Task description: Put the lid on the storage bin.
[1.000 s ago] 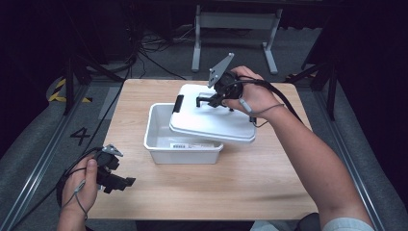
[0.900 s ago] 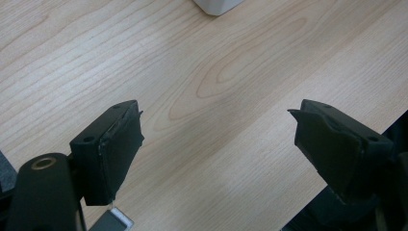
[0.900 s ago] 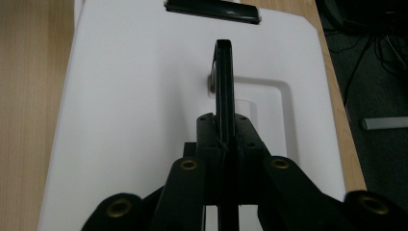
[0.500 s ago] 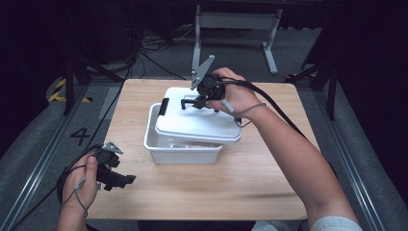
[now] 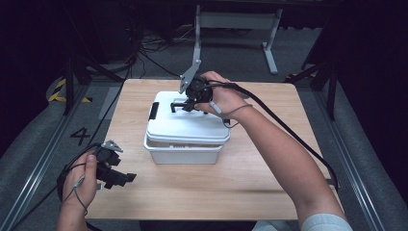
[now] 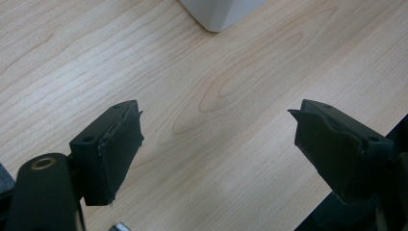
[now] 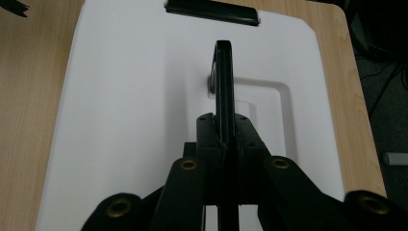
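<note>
A white plastic box [image 5: 183,155] stands in the middle of the wooden table [image 5: 269,163]. Its white lid [image 5: 187,127] lies over the box and covers its opening. My right gripper [image 5: 180,107] is shut on the lid's black handle [image 7: 222,72], which stands upright between the jaws above the lid [image 7: 130,96]. A black latch [image 7: 211,12] sits at the lid's edge, also seen as the latch [image 5: 154,110] on the box's left side. My left gripper [image 5: 122,178] is held low near the table's front left, open, with only bare wood between its fingers [image 6: 115,144]. A corner of the box [image 6: 221,12] shows ahead of it.
A grey metal stand [image 5: 231,24] rises behind the table. The floor at the left carries a painted 4 [image 5: 79,136] and yellow-black tape [image 5: 62,91]. A black cable [image 5: 288,130] trails from the right gripper along the forearm to the table's right edge.
The right gripper has carried the lid leftward from its offset, tilted position until it lies squarely over the box. The left gripper has stayed where it was.
</note>
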Tool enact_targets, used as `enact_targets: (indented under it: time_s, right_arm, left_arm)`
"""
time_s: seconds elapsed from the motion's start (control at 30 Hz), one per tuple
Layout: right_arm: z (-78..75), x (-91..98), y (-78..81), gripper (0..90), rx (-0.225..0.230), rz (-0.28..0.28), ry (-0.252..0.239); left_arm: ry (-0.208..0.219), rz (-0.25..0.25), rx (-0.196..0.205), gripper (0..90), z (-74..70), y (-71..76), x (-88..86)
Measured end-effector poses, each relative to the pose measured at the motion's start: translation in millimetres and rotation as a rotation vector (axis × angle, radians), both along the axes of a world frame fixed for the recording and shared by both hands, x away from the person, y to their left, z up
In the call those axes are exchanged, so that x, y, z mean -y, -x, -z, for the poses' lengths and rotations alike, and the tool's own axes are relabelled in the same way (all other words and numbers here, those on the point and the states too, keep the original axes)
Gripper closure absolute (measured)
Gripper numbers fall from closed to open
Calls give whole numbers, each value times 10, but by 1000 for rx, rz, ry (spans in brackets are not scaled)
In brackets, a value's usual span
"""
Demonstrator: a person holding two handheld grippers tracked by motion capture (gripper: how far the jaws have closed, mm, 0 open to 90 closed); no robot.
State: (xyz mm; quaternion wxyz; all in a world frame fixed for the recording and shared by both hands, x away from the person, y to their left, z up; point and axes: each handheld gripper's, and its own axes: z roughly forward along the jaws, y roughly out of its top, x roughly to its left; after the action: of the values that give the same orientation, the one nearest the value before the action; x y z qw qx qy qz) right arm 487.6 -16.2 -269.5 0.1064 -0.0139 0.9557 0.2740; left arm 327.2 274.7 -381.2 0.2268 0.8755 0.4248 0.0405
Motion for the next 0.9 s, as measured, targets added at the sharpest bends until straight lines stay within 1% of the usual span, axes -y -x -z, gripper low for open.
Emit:
enact_targets:
  time_s: [0.1, 0.13, 0.2, 0.27, 0.3, 0.37, 0.47, 0.5, 0.8, 0.87, 0.9]
  right_arm:
    - [45, -32, -5, 846, -3, -11, 3]
    - [61, -42, -6, 846, -5, -12, 3]
    - [89, -61, -10, 846, -8, -19, 3]
    - [115, -79, -9, 846, -8, -22, 5]
    - [129, -88, -11, 845, -4, -36, 4]
    - [146, -97, -10, 845, -12, -43, -1]
    - [176, -122, -9, 845, -14, -53, 4]
    - [185, -128, -9, 845, -16, -54, 6]
    - [202, -140, -2, 846, -21, -59, -1]
    - [207, -139, -4, 847, -25, -69, 0]
    - [217, -137, 4, 847, -32, -72, 2]
  left_arm:
    - [-1, 1, 6, 171, -7, -5, -5]
    - [5, -4, -1, 171, -8, 1, -2]
    - [4, -4, -1, 170, -9, 1, 2]
    - [-3, 7, 9, 170, -10, -10, -3]
    - [2, 4, 4, 170, -9, -7, 0]
    - [4, 0, 1, 170, -13, -1, 1]
    - [6, 0, 7, 170, -19, 1, -5]
    - [0, 7, 12, 170, -26, 2, -15]
    - [4, 0, 7, 170, -21, 13, -15]
    - [6, -3, 5, 170, -20, 17, -19]
    - [2, 1, 11, 170, -22, 15, -23]
